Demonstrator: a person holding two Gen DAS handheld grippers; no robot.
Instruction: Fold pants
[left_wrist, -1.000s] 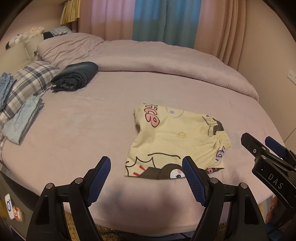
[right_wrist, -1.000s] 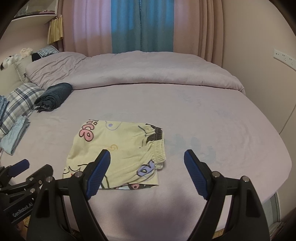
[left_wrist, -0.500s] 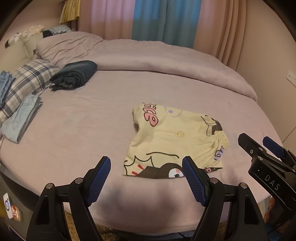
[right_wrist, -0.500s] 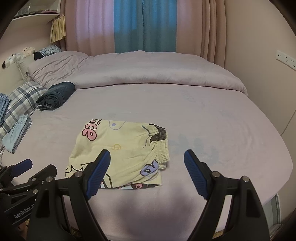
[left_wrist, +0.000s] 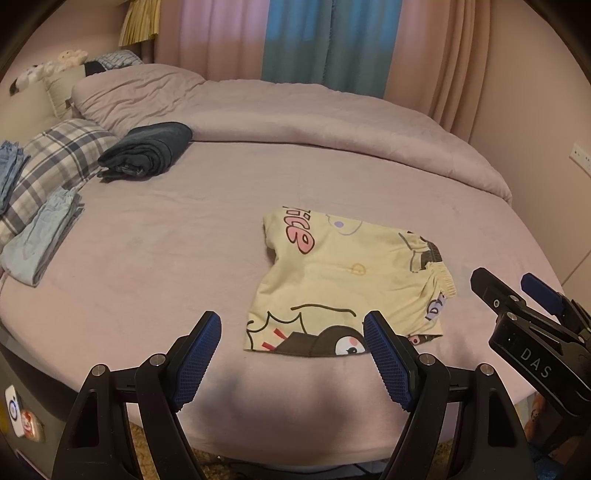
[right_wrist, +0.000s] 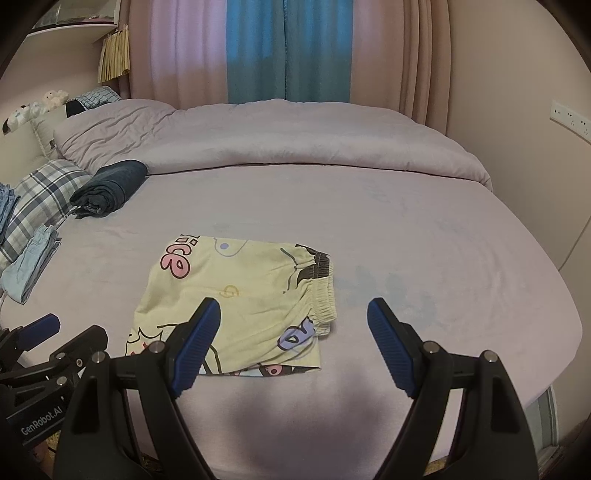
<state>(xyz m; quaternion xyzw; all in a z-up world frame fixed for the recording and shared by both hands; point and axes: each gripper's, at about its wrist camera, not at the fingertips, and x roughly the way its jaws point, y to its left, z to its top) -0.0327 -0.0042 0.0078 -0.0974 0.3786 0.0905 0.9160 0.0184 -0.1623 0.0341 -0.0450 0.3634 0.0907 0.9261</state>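
Note:
Pale yellow cartoon-print shorts (left_wrist: 347, 280) lie folded flat on the lilac bed (left_wrist: 184, 236), elastic waistband to the right. In the right wrist view the same shorts (right_wrist: 240, 299) sit left of centre. My left gripper (left_wrist: 291, 332) hovers open over the near bed edge, by the shorts' near hem, nothing between its blue pads. My right gripper (right_wrist: 293, 321) is open too, above the shorts' near right corner, and is seen from the side in the left wrist view as the right gripper (left_wrist: 517, 291). The left gripper (right_wrist: 55, 332) shows at the lower left of the right wrist view.
A rolled dark blue garment (left_wrist: 147, 153) lies at the back left. Folded light blue pants (left_wrist: 40, 236) and a plaid pillow (left_wrist: 55, 162) sit along the left edge. A bunched lilac duvet (left_wrist: 314, 114) covers the far half. Curtains (right_wrist: 288, 48) hang behind; a wall stands at the right.
Both views drift slightly, with the shorts shifting a little in frame. The shorts lie as before and both grippers stay open.

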